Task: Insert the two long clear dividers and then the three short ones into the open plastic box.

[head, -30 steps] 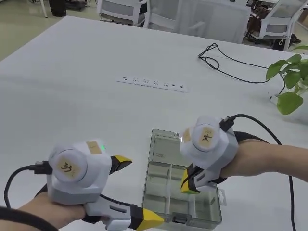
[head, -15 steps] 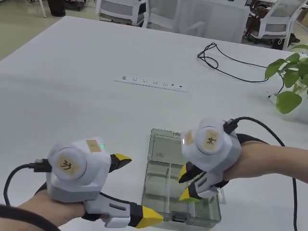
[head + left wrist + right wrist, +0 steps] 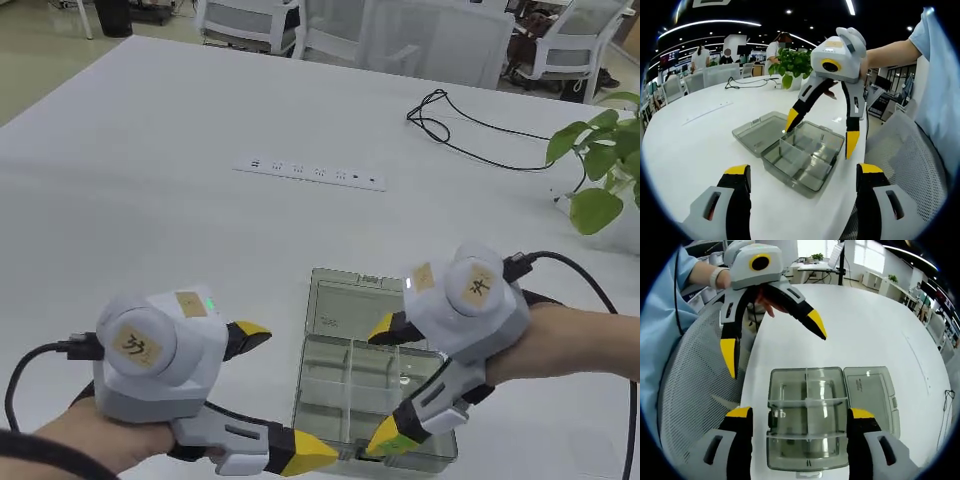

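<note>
Right gripper (image 3: 384,384) spread over box (image 3: 340,300) (dividers (image 3: 807,402) seated); left gripper (image 3: 285,392) spread beside.

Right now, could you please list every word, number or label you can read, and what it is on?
"33": round sticker on the left gripper.
"34", tilted, probably: round label on the right gripper.
Marking on the box lid: too small to read.

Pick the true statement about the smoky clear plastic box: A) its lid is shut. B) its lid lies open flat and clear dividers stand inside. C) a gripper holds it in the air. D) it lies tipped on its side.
B: the smoky clear plastic box has its hinged lid laid open flat beside the tray, and thin clear dividers cross its inside.
</note>
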Tool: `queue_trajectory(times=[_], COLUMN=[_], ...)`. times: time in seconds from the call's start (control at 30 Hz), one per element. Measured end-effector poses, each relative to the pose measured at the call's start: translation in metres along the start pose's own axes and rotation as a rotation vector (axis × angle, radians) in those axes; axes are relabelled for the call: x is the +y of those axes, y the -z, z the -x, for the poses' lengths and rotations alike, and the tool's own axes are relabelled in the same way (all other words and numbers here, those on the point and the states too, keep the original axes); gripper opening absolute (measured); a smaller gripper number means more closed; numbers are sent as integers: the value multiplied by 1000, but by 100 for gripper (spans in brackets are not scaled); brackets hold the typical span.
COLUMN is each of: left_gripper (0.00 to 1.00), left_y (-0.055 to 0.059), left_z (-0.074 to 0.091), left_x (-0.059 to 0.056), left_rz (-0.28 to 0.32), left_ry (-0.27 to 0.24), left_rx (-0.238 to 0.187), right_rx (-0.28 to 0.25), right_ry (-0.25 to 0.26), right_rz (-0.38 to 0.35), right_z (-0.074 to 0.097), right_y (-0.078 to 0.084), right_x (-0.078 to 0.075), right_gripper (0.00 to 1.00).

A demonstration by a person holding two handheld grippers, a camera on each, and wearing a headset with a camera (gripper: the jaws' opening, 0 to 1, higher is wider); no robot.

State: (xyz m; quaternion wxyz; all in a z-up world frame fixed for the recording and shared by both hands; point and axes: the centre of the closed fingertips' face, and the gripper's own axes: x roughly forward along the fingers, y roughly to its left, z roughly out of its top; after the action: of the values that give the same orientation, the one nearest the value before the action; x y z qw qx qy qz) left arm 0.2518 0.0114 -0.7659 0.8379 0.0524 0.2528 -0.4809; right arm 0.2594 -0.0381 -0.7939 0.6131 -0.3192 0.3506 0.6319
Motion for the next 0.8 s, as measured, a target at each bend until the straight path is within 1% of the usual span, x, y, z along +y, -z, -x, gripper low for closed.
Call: queue_trajectory(times=[0.07, 0.1, 0.17, 0.2, 0.23, 0.27, 0.33, 0.37, 0.43, 0.5, 0.53, 0.6, 0.63, 0.67, 0.77, 0.8], left_gripper=[89, 89, 90, 90, 90, 91, 91, 91, 92, 93, 94, 97, 99, 100, 100, 100], left_y=[-1, -2, -3, -4, -4, -4, -5, -5, -5, -7, -7, -9, -11, -11, -12, -12], left_z=[0, 0, 0, 0, -1, -1, -1, -1, -2, -3, -3, -4, -5, -5, -6, -6], left_x=[0, 0, 0, 0, 0, 0, -1, -1, -2, -3, -3, -3, -3, -3, -3, -4], left_rz=[1, 1, 1, 3, 6, 9, 11, 12, 10, 12, 13, 19, 32, 34, 29, 32], left_ry=[0, 0, -2, -2, -4, -4, -3, -1, 1, 3, 3, 3, 2, 2, 1, 3], left_rx=[-5, -6, -8, -13, -16, -16, -20, -20, -19, -23, -24, -33, -47, -45, -45, -44], right_rx=[-29, -34, -45, -64, -72, -71, -86, -97, -103, -129, -142, -145, -147, -153, -161, -171], right_ry=[8, 18, 27, 39, 47, 51, 61, 70, 88, 104, 118, 118, 130, 143, 164, 175], right_rz=[7, 2, -6, -12, -14, -18, -37, -43, -49, -77, -109, -135, -143, -150, -182, -193], right_z=[0, -1, -1, 0, 1, 2, 4, 6, 10, 16, 20, 26, 28, 31, 37, 41], right_y=[-2, -2, -3, -5, -5, -4, -3, -3, -1, 1, 3, 10, 13, 17, 25, 29], right_x=[1, 1, 1, 0, -1, -2, -3, -4, -6, -9, -11, -11, -12, -13, -14, -14], right_gripper=[85, 87, 96, 98, 100, 100, 100, 100, 100, 100, 100, 100, 100, 100, 100, 100])
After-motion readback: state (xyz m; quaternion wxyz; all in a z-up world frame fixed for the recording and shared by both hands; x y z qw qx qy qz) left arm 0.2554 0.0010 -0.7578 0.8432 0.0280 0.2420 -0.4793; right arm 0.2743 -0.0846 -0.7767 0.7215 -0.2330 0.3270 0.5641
